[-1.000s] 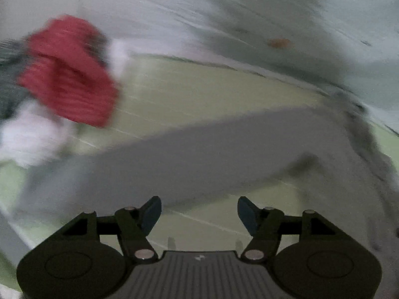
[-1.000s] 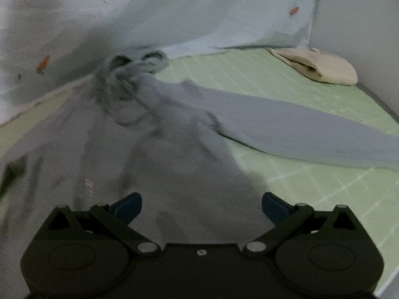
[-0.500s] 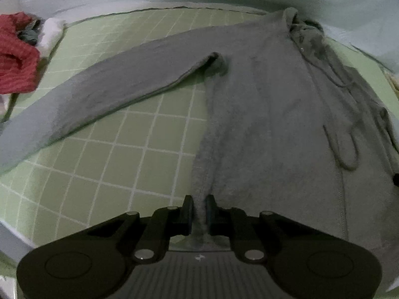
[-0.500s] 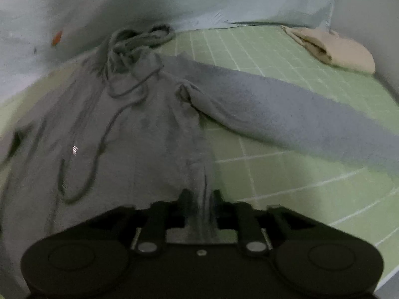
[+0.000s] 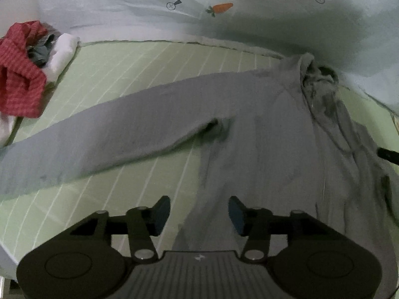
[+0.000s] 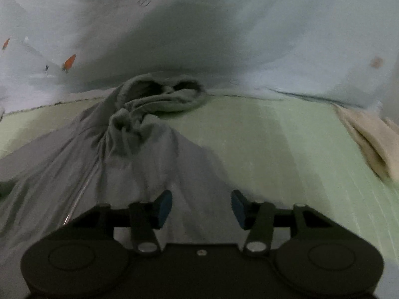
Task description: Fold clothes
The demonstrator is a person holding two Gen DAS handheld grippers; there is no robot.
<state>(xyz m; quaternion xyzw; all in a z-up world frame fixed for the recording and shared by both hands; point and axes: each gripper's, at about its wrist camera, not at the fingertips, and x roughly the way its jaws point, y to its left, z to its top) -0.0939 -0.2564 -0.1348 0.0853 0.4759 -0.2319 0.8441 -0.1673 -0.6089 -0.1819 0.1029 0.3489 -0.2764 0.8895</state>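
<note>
Grey hoodie (image 5: pixel 261 149) spread on green grid mat (image 5: pixel 112 74); bare mat lower left. Left gripper (image 5: pixel 199 211), right gripper (image 6: pixel 201 208): jaws just opened, released, over hem edge.

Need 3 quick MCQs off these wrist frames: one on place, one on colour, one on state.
1. Where does the red garment lie relative to the grey hoodie in the left wrist view?
A. Far left, off the hoodie
B. On the hood
C. Under the right sleeve

2. What colour is the mat under the hoodie?
A. Blue
B. Light green with pale grid lines
C. Brown

3. What state is the left tool in?
A. Shut on the hem
B. Open, pads clear of the fabric
C. Shut on nothing

Answers:
1. A: it sits bunched at the mat's left edge, apart from the hoodie.
2. B: green with pale lines shows around the sleeve.
3. B: its jaws have just been opening; the hoodie lies in the gap, but no pad presses on it.
</note>
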